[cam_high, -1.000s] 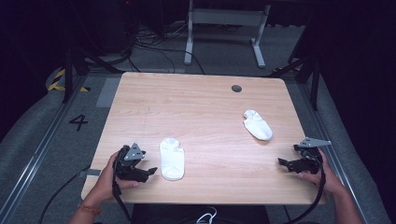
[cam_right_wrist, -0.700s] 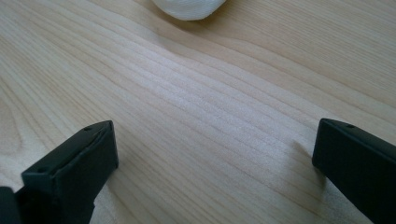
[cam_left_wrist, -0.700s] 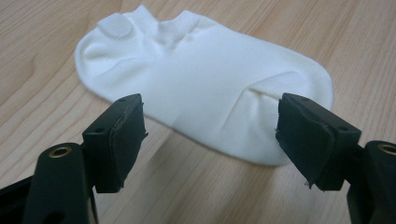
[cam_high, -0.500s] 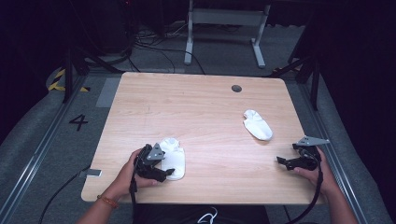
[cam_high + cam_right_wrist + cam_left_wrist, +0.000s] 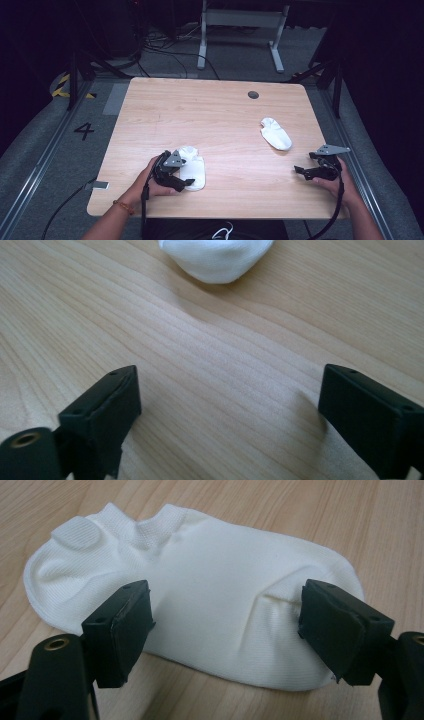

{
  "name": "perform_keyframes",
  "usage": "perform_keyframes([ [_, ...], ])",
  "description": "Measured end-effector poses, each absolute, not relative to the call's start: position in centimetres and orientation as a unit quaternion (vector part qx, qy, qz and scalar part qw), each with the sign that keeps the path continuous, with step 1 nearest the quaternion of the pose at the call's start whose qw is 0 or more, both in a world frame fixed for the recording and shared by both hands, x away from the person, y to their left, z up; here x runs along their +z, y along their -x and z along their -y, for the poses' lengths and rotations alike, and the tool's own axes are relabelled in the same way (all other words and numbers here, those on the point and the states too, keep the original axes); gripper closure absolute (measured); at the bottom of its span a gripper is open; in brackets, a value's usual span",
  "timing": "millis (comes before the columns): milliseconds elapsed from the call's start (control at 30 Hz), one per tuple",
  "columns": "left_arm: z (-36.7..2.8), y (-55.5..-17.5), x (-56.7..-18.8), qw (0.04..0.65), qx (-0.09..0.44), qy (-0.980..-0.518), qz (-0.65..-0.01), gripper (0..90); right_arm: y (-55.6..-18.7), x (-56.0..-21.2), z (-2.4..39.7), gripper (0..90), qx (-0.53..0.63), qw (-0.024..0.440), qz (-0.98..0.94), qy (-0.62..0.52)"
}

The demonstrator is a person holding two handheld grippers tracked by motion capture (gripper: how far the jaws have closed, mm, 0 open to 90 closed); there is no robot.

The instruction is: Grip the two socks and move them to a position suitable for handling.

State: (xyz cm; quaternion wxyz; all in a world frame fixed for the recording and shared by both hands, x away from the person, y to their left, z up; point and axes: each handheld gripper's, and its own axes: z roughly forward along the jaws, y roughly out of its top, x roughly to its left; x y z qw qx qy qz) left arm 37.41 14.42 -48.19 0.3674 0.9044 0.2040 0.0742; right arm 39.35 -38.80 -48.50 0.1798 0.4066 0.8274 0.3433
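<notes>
High view: left tongs [image 5: 186, 176] open, jaws straddling a white low-cut knit cotton sock [image 5: 194, 167] lying flat at about 7 o'clock on the light wooden table [image 5: 220, 110], nothing pinched yet. Risk, as I judge it: closing on the toe bulge alone bunches the fabric and the sock slips or drags. Left gripper view: sock [image 5: 200, 600] ribbed, cuff tab up, a crease by one jaw. Right tongs [image 5: 305, 172] open, jaws just been closing on nothing; second white sock [image 5: 276, 133] at 4 o'clock, well apart
</notes>
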Motion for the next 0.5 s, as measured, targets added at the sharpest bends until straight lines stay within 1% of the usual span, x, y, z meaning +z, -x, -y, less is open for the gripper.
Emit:
perform_keyframes([
  [33, -14.2, -37.5, -48.2, 0.367, 0.073, -0.906, -0.199, 21.7, -39.4, -48.5, 38.7, 15.6, 0.346, 0.181, -0.828, -0.403],
  [133, -13.5, -37.7, -48.2, 0.368, 0.067, -0.908, -0.188, 21.7, -39.5, -48.3, 38.4, 17.7, 0.342, 0.184, -0.831, -0.399],
  [167, -12.9, -37.8, -48.2, 0.370, 0.063, -0.909, -0.179, 21.6, -39.6, -48.1, 38.2, 23.3, 0.338, 0.187, -0.834, -0.395],
  [333, -11.9, -38.0, -48.2, 0.368, 0.058, -0.914, -0.162, 21.5, -39.9, -47.6, 37.5, 27.1, 0.336, 0.194, -0.836, -0.389],
  [433, -11.5, -38.0, -48.1, 0.365, 0.059, -0.914, -0.164, 21.2, -40.3, -47.0, 36.6, 29.3, 0.336, 0.203, -0.840, -0.374],
  [500, -11.6, -37.9, -48.0, 0.364, 0.061, -0.914, -0.169, 20.9, -40.6, -46.5, 35.8, 31.3, 0.343, 0.200, -0.843, -0.363],
])
